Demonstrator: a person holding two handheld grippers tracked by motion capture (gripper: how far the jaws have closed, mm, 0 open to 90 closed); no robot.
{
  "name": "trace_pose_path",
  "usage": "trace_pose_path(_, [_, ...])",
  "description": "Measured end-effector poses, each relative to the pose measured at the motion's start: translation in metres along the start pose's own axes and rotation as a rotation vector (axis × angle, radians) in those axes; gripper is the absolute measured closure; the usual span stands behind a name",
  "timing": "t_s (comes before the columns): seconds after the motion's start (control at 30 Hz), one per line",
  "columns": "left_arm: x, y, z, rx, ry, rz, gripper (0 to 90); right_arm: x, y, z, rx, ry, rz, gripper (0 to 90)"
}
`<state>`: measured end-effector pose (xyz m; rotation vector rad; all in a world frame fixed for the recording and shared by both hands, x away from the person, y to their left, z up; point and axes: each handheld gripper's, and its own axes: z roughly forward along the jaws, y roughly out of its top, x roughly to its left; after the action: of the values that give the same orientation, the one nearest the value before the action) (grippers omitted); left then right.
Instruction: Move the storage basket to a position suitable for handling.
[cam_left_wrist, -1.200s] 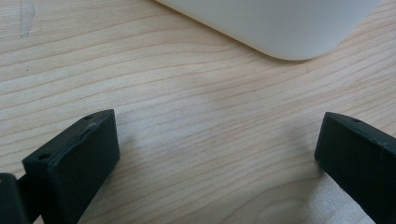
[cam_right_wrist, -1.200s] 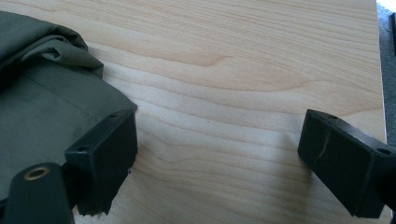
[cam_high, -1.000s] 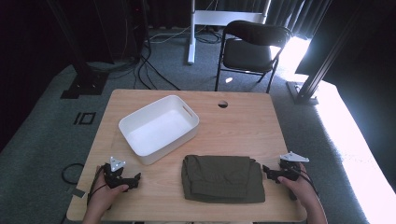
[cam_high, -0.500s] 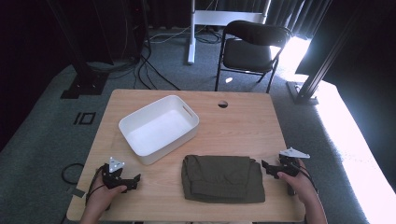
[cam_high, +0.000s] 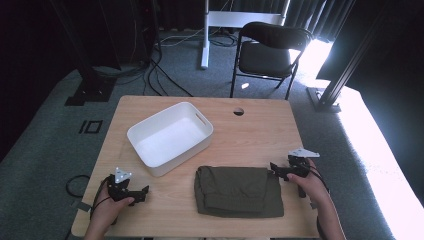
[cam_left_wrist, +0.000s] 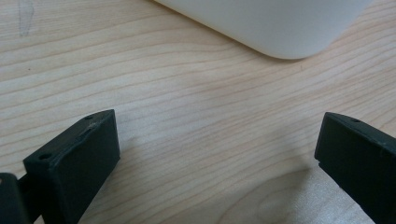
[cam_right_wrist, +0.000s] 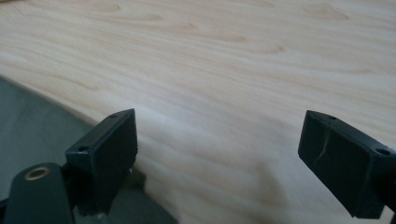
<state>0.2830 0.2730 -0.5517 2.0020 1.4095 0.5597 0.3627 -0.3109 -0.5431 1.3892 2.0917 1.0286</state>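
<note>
While both hands rest low on the wooden desk (cam_high: 260, 130), the scene reads as follows.

Left tongs: the left gripper (cam_high: 142, 192) sits near the desk's front left corner, held in the person's left hand (cam_high: 107, 210); in the left gripper view (cam_left_wrist: 217, 158) its black jaws stand wide apart with only bare wood between them.

Right tongs: the right gripper (cam_high: 274, 167) lies near the desk's right edge, held in the right hand (cam_high: 312, 185); in the right gripper view (cam_right_wrist: 217, 154) its jaws are spread wide and hold nothing, with wood between them.

Garment: a folded olive-green cloth (cam_high: 237, 191) lies flat along the front edge, between the two grippers. The right gripper's tips are just beside its right upper corner; whether they touch it cannot be told. The cloth's dark edge (cam_right_wrist: 37, 126) shows at the left of the right gripper view, beside the left jaw.

Bin: a white plastic basket (cam_high: 200, 120) stands left of the desk's centre, turned at an angle, apart from the cloth. Its rounded corner (cam_left_wrist: 280, 28) shows ahead of the left gripper's jaws.

Beyond the desk: a black folding chair (cam_high: 267, 52) stands on the grey carpet past the far edge.
</note>
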Motion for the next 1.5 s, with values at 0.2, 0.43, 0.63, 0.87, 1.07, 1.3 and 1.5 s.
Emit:
trace_pose_path(0.2, [0.002,0.003,-0.002,-0.004,-0.003,-0.013,1.3,0.007,0.013,0.009,-0.005,0.017,-0.01,11.6])
trace_pose_path(0.43, [0.001,0.01,-0.005,-0.032,0.001,-0.013,1.2,0.019,0.03,0.02,-0.009,0.042,-0.042,11.6])
trace_pose_path(0.63, [-0.001,0.015,-0.01,-0.043,-0.005,-0.008,1.3,0.027,0.042,0.025,-0.022,0.067,-0.053,11.7])
trace_pose_path(0.87, [0.0,0.021,-0.015,-0.07,-0.007,-0.022,1.3,0.039,0.057,0.036,-0.032,0.1,-0.065,11.7])
trace_pose_path(1.07, [0.001,0.026,-0.018,-0.081,0.009,-0.019,1.3,0.048,0.066,0.042,-0.043,0.113,-0.081,11.7])
trace_pose_path(1.3, [0.002,0.03,-0.022,-0.101,0.001,-0.03,1.3,0.065,0.086,0.051,-0.059,0.14,-0.113,11.7])
trace_pose_path(1.5, [0.003,0.037,-0.026,-0.12,0.009,-0.035,1.3,0.082,0.106,0.058,-0.078,0.166,-0.143,11.8])
